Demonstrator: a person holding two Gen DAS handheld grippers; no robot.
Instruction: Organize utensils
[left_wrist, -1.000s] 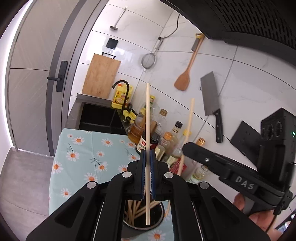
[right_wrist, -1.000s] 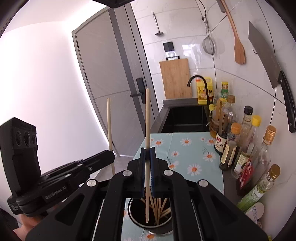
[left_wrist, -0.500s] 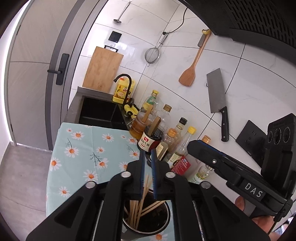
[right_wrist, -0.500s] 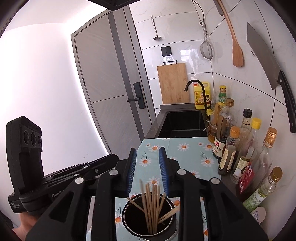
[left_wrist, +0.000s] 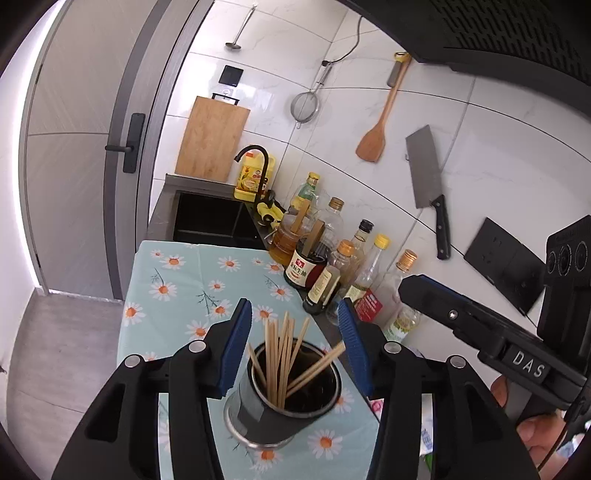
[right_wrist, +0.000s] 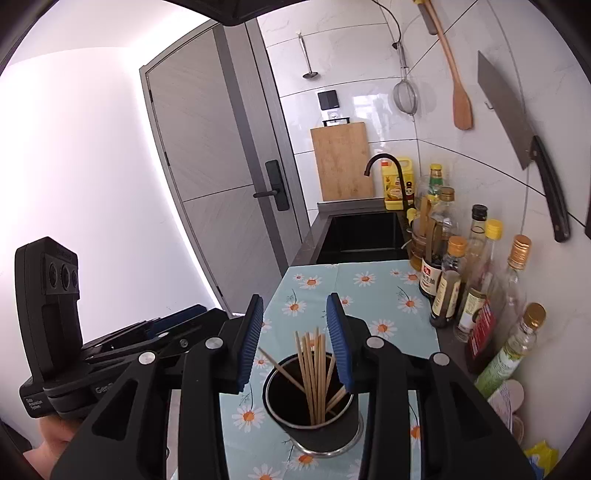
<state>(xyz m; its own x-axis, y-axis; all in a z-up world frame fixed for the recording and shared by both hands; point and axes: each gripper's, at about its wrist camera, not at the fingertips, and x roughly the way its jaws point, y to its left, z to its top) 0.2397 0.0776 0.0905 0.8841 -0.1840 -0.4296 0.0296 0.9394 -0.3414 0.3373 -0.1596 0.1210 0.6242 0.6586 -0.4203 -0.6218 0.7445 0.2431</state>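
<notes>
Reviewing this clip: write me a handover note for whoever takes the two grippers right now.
Left gripper: jaws opening, nothing between the pads.
Right gripper: jaws opening, nothing held.
Chopsticks all stand loose in the black holder on the daisy cloth; both grippers hover above it.
Done: no chopstick in either gripper.
Left: no loose utensils visible on the cloth; check outside these views.

Matt black plastic, ribbed blue rubber, pale bare wood

My fingers (left_wrist: 236, 343) are matt black plastic faced with ribbed blue pads, their silver screw heads shiny. The thin pale wooden chopsticks (left_wrist: 280, 354) look dry and unvarnished inside the round dark metal holder (left_wrist: 284, 410), matt on its wall with a bright steel rim. The light blue daisy-print cloth (left_wrist: 177, 291) over the worktop lies smooth, faintly creased. Glossy white marble-look wall tiles (left_wrist: 491, 162) reflect light.
</notes>
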